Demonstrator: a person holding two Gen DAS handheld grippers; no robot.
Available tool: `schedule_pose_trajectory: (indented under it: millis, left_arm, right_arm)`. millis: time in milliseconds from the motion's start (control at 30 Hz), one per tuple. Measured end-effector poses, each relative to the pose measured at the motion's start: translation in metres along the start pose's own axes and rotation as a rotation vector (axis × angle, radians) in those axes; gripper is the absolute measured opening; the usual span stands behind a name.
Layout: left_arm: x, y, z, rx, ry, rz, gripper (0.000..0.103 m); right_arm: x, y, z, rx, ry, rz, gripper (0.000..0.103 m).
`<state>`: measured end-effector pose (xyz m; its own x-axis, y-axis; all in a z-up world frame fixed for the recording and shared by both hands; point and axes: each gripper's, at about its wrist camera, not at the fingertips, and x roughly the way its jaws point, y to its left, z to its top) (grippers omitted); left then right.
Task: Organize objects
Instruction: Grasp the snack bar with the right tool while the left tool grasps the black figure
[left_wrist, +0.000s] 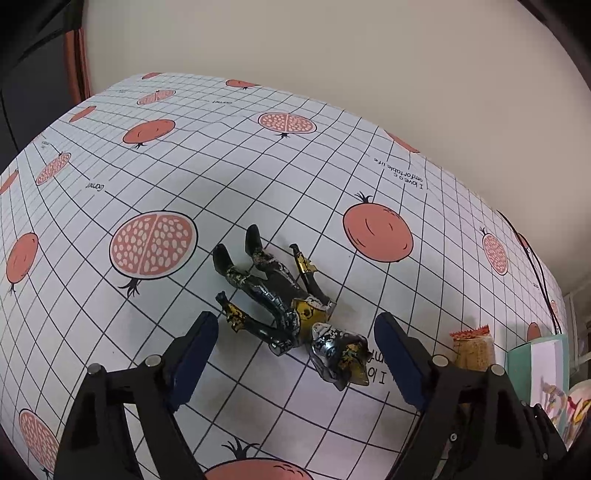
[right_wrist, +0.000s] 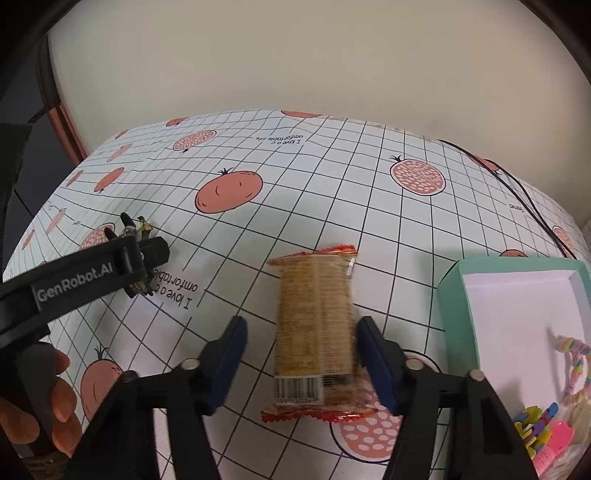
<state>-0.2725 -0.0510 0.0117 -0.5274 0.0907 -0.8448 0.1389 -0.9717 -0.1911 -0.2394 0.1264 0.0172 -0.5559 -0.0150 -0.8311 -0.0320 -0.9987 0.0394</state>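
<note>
Since both grabs are lined up at once: toy figure (left_wrist: 284, 306) flat on tablecloth (left_wrist: 221, 177), left gripper (left_wrist: 295, 354) jaws spread wide around its head end, nothing held. Snack pack (right_wrist: 314, 332) lengthwise between right gripper (right_wrist: 301, 354) jaws, also wide open, maybe brushing one side. Box (right_wrist: 458, 295) just right, already has hair ties, likely drop spot.

Worn black-and-gold toy figure (left_wrist: 284, 310) flat on its back; tan red-ended snack packet (right_wrist: 314, 332) lying lengthwise nearby.
</note>
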Motion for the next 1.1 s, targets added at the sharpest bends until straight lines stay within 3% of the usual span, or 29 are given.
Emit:
schedule_pose_trajectory:
  millis: [67, 167, 333, 567, 1100]
  left_arm:
    - [0.0, 0.001, -0.001, -0.004, 0.001, 0.001, 0.087]
    - [-0.001, 0.001, -0.001, 0.001, -0.002, 0.014, 0.075]
    - [-0.002, 0.001, -0.001, 0.001, -0.005, 0.009, 0.075]
    - [-0.002, 0.002, -0.001, 0.0, -0.007, 0.004, 0.074]
    - [-0.008, 0.009, -0.004, -0.025, 0.001, -0.004, 0.07]
  right_arm:
    - [0.0, -0.001, 0.0, 0.002, 0.0, -0.001, 0.059]
    - [-0.001, -0.001, 0.0, 0.002, -0.002, 0.002, 0.054]
    - [-0.002, -0.004, -0.001, 0.016, -0.006, 0.006, 0.045]
    - [-0.004, -0.009, -0.003, 0.032, -0.014, 0.019, 0.04]
    - [-0.013, -0.012, -0.013, 0.049, 0.005, 0.051, 0.04]
